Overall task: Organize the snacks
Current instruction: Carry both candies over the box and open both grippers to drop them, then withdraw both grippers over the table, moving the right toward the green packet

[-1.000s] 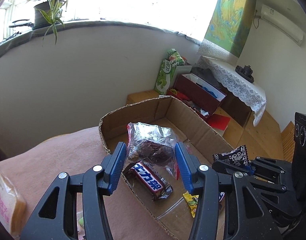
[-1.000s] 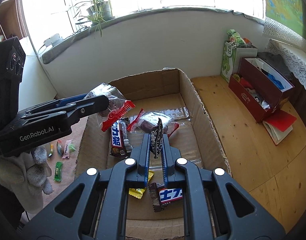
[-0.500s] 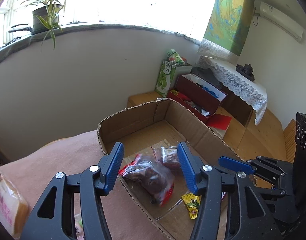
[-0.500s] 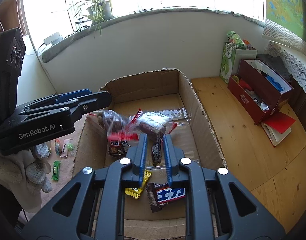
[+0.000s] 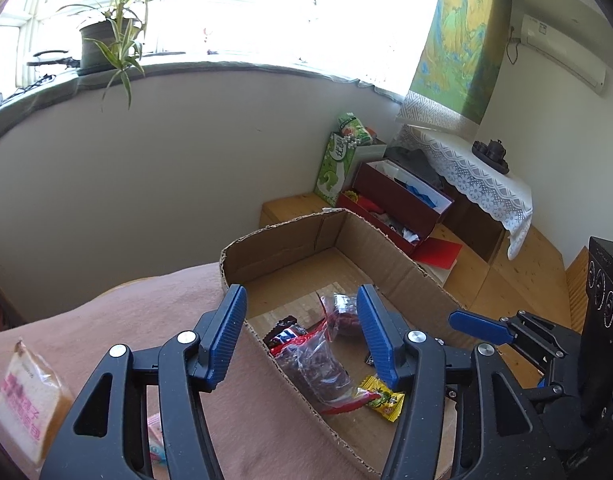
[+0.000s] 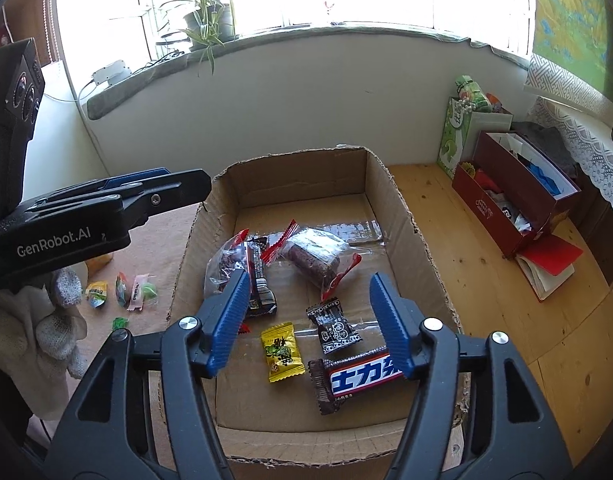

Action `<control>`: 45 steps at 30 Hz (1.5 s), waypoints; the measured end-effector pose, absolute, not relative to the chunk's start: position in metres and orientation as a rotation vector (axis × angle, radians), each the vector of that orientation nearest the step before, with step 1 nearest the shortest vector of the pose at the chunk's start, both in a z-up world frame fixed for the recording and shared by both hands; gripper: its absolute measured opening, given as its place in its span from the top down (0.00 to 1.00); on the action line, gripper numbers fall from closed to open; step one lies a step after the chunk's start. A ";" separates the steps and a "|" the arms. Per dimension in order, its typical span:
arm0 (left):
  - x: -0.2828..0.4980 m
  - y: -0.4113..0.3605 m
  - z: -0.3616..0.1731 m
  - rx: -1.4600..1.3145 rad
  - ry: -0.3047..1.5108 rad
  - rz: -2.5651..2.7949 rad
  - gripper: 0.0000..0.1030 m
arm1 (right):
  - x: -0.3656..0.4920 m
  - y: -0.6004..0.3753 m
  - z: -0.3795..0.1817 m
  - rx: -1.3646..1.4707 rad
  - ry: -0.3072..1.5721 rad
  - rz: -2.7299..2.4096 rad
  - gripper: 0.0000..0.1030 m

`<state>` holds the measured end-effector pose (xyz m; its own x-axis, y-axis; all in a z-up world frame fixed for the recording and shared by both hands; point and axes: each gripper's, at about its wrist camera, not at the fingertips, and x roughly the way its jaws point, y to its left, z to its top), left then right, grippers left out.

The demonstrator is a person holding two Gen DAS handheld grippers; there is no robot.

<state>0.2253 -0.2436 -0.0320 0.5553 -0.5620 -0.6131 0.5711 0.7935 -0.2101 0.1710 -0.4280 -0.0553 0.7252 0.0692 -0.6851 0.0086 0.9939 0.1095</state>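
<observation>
An open cardboard box (image 6: 390, 184) (image 5: 290, 240) holds several snacks: two clear bags of dark snacks (image 6: 226, 260) (image 6: 314, 256), a Snickers bar (image 6: 362, 376), a second bar (image 6: 258, 280), a yellow candy (image 6: 281, 352) and a small black packet (image 6: 335, 325). My right gripper (image 6: 310, 320) is open and empty above the box's near end. My left gripper (image 5: 302, 336) is open and empty over the box's left wall; it also shows in the right wrist view (image 6: 162, 196). One clear bag (image 5: 318, 372) and the yellow candy (image 5: 382, 398) lie below it.
Small wrapped candies (image 6: 122, 292) lie on the pink cloth (image 5: 126, 320) left of the box. A packaged bread slice (image 5: 26, 396) lies at the cloth's left. A red box (image 6: 518, 200) and a green carton (image 6: 458, 132) stand on the wooden floor to the right.
My left gripper let go of the clear bag, which dropped into the box, then drew back left. My right gripper opened and dropped the small black packet into the box.
</observation>
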 end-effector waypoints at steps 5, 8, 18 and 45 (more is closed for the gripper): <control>0.218 -0.223 -0.022 0.000 0.701 -0.664 0.45 | 0.162 -0.418 -0.048 0.108 0.745 0.050 0.35; 0.212 -0.203 -0.017 0.006 0.686 -0.645 0.45 | 0.156 -0.408 -0.044 0.102 0.740 0.069 0.35; 0.198 -0.122 -0.019 -0.028 0.698 -0.551 0.45 | 0.142 -0.356 -0.035 0.067 0.735 0.174 0.35; 0.190 -0.089 -0.106 0.041 0.877 -0.522 0.45 | 0.156 -0.224 -0.121 -0.094 0.936 0.326 0.48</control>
